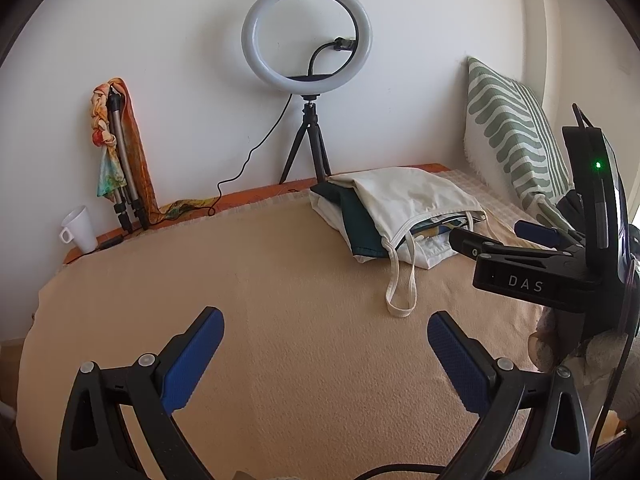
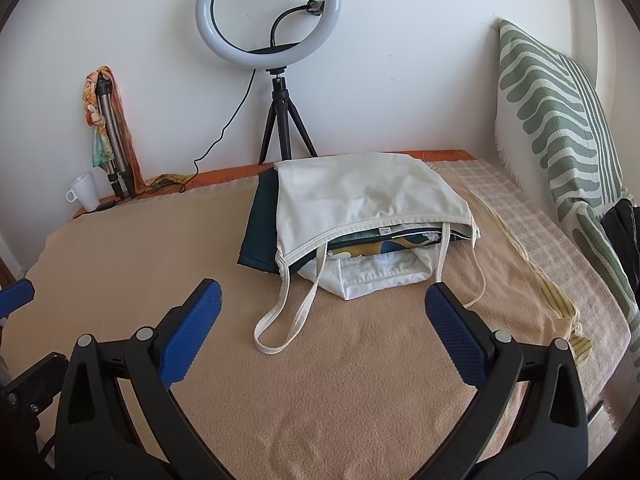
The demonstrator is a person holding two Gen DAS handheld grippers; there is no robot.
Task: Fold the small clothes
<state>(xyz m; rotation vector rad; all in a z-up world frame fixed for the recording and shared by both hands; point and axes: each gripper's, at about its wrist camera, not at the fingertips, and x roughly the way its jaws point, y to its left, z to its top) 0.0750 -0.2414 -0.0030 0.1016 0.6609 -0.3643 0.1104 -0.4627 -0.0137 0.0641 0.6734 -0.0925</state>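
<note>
Right wrist view gives the clearest look at the pile of clothes [image 2: 360,216]: cream strappy top [image 2: 360,196] uppermost, dark green cloth [image 2: 260,232] sticking out on its left, a patterned piece and a white garment [image 2: 372,276] peeking out below the top's hem, most of those two hidden so can't tell what they are. Pile sits towards the back of the bed [image 2: 320,380], on the tan blanket, w/ one strap loop [image 2: 280,320] trailing fwd. Right tongs [image 2: 322,308] are spread wide apart, nothing between them, held over bare blanket just short of the pile; right fingertip overlaps a thin strap in the frame, contact can't be judged. Left wrist view shows the same pile [image 1: 396,216] further off and to the right, part-blocked by the right tool's black body marked DAS. Left tongs [image 1: 326,332] also wide apart and empty, over bare blanket. Only a blue pad edge of the left tool is seen at the far left of the right view. Both views: ring light [image 1: 306,36] on small tripod, mug [image 1: 80,228], folded tripod w/ scarf [image 1: 116,148], striped pillow [image 1: 516,132] against the wall. Yellow striped cloth [image 2: 560,308] at bed's right edge appears only in the right view. Lower corners are cut off by the lens rim.
</note>
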